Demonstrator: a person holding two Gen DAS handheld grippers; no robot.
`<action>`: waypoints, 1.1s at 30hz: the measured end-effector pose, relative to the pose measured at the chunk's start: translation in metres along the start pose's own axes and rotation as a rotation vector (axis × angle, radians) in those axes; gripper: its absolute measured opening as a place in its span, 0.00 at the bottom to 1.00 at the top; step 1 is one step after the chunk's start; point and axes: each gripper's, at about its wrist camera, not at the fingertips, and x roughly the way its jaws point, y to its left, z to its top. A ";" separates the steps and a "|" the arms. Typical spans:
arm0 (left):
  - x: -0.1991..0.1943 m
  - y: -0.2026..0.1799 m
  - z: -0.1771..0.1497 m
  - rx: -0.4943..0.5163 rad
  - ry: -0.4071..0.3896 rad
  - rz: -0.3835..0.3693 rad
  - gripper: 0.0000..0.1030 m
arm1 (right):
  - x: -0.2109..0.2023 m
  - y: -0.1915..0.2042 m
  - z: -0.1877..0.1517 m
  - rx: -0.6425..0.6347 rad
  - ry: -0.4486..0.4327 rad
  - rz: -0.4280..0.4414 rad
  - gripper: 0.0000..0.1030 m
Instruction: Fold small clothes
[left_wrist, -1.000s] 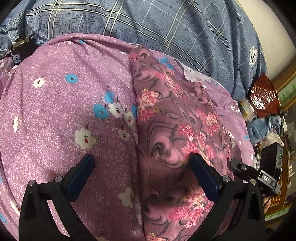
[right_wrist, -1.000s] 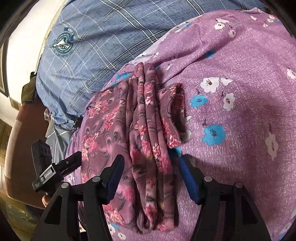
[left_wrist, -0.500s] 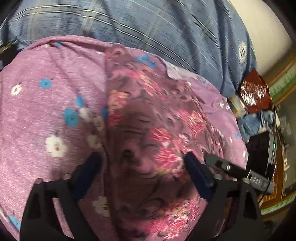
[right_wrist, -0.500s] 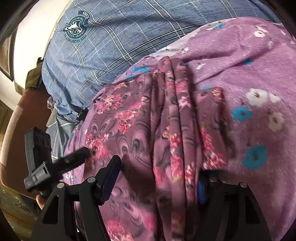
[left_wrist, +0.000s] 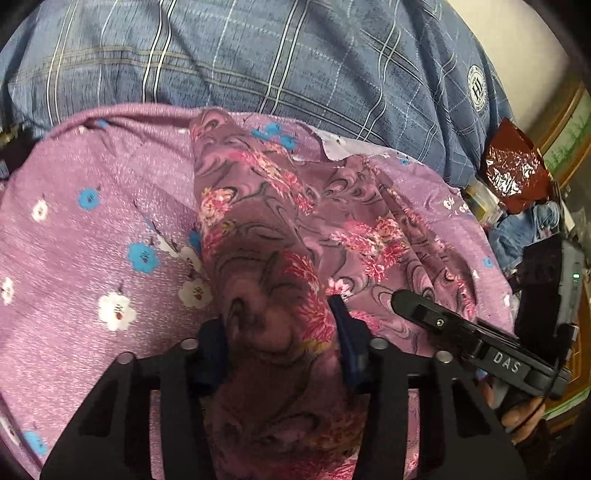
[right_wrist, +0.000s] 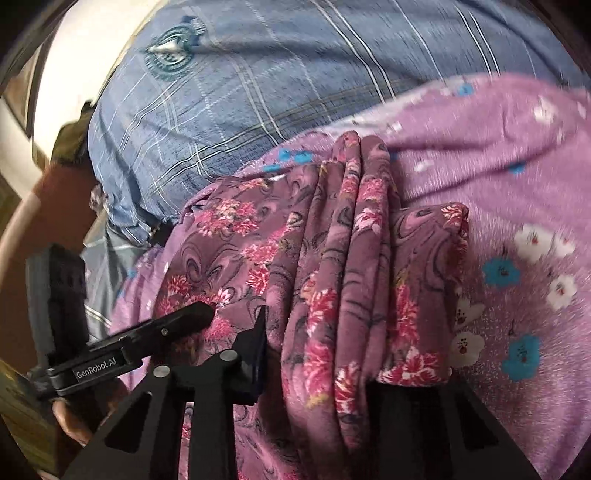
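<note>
A small mauve garment with pink flowers (left_wrist: 280, 236) lies bunched on a purple sheet with blue and white flowers (left_wrist: 92, 240). My left gripper (left_wrist: 279, 328) is shut on a thick fold of the garment, blue pads pressing both sides. In the right wrist view the garment (right_wrist: 343, 277) is gathered in long pleats. My right gripper (right_wrist: 317, 354) is shut on these pleats; its left pad (right_wrist: 258, 347) shows, its right pad is hidden under the cloth. The other gripper's finger shows in each view: the right one (left_wrist: 424, 310) and the left one (right_wrist: 184, 317).
The person's blue checked shirt (left_wrist: 295, 55) fills the far side, close behind the sheet. A dark red foil bag (left_wrist: 513, 170) and blue cloth (left_wrist: 524, 232) lie in clutter at the right of the left wrist view. A brown rounded edge (right_wrist: 48, 229) lies left in the right wrist view.
Both grippers closed from wide open onto the garment. The garment has been gathered and lifted toward the cameras, and both grippers moved closer together.
</note>
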 end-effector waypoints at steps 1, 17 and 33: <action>-0.002 0.000 0.000 -0.002 -0.006 0.003 0.37 | -0.002 0.004 0.000 -0.015 -0.010 -0.011 0.28; -0.115 -0.007 -0.004 0.054 -0.269 -0.024 0.34 | -0.078 0.097 -0.024 -0.258 -0.345 -0.041 0.26; -0.160 -0.003 -0.039 0.151 -0.313 0.027 0.34 | -0.100 0.137 -0.053 -0.303 -0.418 0.011 0.27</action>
